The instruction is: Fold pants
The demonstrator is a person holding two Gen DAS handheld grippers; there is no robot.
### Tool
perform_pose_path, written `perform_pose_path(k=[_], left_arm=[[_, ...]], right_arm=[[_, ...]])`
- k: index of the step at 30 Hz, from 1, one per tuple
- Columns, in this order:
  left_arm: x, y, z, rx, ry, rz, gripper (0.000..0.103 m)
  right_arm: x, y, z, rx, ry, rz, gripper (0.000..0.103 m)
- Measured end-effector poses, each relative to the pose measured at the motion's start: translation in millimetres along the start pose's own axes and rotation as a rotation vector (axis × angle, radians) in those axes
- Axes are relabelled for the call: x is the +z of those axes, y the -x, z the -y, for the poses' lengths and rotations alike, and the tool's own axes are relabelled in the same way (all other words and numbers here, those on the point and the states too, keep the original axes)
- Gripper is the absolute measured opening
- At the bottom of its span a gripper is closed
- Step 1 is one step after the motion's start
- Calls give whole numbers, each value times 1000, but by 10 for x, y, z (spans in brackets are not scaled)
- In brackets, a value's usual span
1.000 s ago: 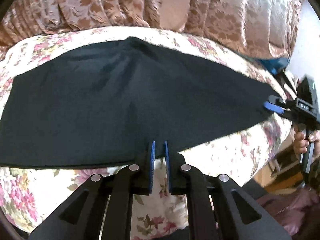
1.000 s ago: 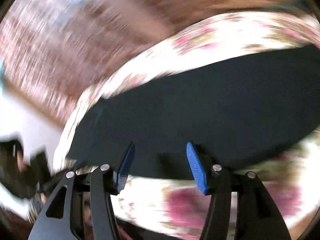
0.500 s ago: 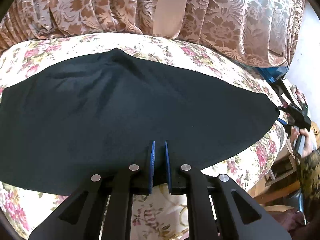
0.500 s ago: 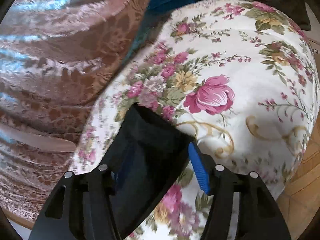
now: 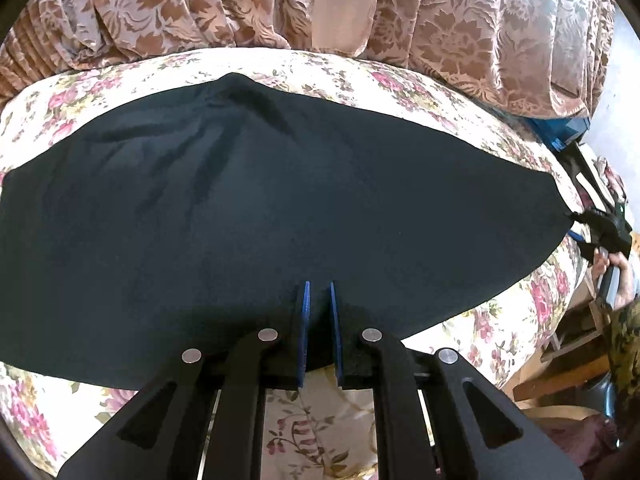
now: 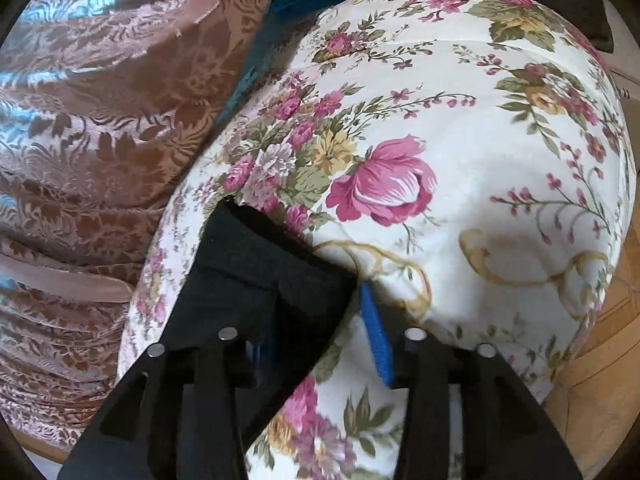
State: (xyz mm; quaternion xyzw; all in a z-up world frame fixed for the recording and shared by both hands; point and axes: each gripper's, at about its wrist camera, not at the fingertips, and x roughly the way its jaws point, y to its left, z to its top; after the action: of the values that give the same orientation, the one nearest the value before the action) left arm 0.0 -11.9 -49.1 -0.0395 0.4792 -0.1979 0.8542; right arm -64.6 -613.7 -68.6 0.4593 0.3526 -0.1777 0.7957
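The black pants [image 5: 280,216] lie spread flat across a floral bedspread [image 5: 500,328]. My left gripper [image 5: 318,292] sits over their near edge, its blue pads nearly together with a narrow gap over the cloth. My right gripper [image 6: 316,300] is open at the pants' right end [image 6: 256,272]; black cloth lies between the jaws, covering the left pad, and the right blue pad [image 6: 376,336] stands clear of it. The right gripper also shows at the far right of the left wrist view [image 5: 580,220], at the tip of the cloth.
A brown patterned curtain [image 5: 280,4] hangs behind the bed and also shows in the right wrist view [image 6: 100,100]. A blue object [image 5: 568,136] lies at the bed's far right corner. Wooden floor [image 6: 600,380] shows past the bed's edge.
My left gripper moved forward over the pants' near edge. My right gripper swung from the pants' long side to their end and has narrowed around the cloth.
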Motion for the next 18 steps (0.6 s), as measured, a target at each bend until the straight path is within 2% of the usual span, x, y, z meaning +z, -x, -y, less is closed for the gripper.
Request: perform_pose_path(k=[2,5,12,13,14,16,18], left_arm=[[2,7,-6,-6,11,10,9],[23,8,-8,-8,20,21,9],[46,10,-48,12,51,32,9],[45,14,-62,17,58,34,9],[46,24,-87,19,72,36,9],[43,48,-129,26,85,40,9],[44,71,-186,57,100,41,9]], right_arm=[[-81,67,31,60,-16,-20,49],[-226,58,59,165,-52,-71,49],[-247,-142,-107,128,-36,-56,48],[-222,-173,-156,99,-18,-53,37],[-202,-195,-172,98,-17,-59,22],[-193,-161,-241,109,-12,-52,17],[-228,-19,-464,127,71,-19,16]])
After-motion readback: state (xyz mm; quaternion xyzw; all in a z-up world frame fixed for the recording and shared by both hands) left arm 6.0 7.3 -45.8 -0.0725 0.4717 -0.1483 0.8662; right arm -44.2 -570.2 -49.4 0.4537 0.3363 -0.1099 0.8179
